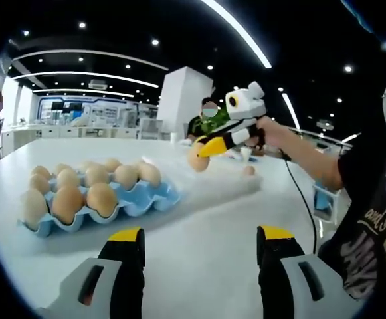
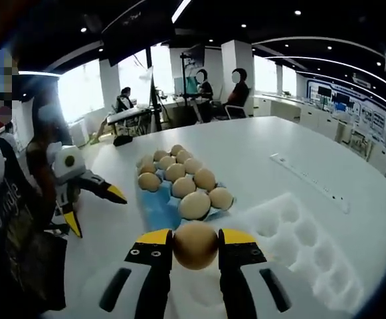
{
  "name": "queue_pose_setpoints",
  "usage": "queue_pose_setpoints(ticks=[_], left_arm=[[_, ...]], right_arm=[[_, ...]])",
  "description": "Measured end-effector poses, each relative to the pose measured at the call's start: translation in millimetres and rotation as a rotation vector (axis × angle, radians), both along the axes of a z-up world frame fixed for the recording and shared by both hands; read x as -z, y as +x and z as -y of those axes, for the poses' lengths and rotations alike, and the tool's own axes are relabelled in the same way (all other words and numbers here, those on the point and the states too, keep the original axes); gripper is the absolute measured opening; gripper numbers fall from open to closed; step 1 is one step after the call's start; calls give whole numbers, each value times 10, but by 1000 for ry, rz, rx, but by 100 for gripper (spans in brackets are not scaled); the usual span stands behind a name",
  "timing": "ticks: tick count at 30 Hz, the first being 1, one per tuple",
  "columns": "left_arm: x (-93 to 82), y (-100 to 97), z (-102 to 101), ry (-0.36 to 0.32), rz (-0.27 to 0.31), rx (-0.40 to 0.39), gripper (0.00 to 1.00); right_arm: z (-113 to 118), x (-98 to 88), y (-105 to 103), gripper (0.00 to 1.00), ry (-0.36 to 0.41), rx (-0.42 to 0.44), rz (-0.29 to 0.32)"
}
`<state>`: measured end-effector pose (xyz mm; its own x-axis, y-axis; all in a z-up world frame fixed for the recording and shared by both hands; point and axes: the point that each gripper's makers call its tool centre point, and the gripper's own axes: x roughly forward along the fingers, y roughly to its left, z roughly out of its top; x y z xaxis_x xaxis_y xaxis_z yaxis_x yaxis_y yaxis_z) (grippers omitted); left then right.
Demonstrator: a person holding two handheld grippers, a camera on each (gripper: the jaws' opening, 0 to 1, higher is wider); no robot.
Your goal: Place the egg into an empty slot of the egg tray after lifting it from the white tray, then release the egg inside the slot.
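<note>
One egg (image 2: 195,244) clamped in right hand-held gripper (image 2: 195,247), lifted above white tray (image 2: 299,246). Left hand-held gripper (image 1: 199,242) open, empty. Next: carry to blue egg tray (image 2: 154,207), find empty slot, lower gently.

Site: large open-plan office/showroom-type hall w/ lab-style demo setup. Evidence: black ceiling w/ long white LED light strips (image 1: 236,30) & recessed spots; broad white round-edged table (image 2: 292,143) in near ground; white square pillar (image 1: 183,100) far centre; white counters w/ display screens (image 1: 80,116) along far left wall; seated people at far desks (image 2: 219,90) beside tall bright windows (image 2: 80,90). Table holds blue moulded egg tray (image 1: 139,199), i.e. test station, not a home kitchen.
</note>
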<state>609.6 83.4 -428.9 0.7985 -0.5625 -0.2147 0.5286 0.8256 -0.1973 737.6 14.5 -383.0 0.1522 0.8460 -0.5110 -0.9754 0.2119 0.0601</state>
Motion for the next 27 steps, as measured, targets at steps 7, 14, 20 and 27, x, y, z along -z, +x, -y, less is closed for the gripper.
queue_pose_setpoints(ticks=[7, 14, 20, 27], left_arm=[[-5, -2, -25, -1, 1, -9, 70], [2, -4, -46, -3, 0, -15, 70], [8, -11, -74, -6, -1, -24, 70], [8, -32, -124, -8, -2, -36, 70]], right_arm=[[-129, -17, 6, 29, 11, -19, 1], [-310, -2, -44, 29, 17, -53, 0], [-467, -3, -130, 29, 30, -76, 0], [-669, 20, -241, 29, 36, -112, -2]])
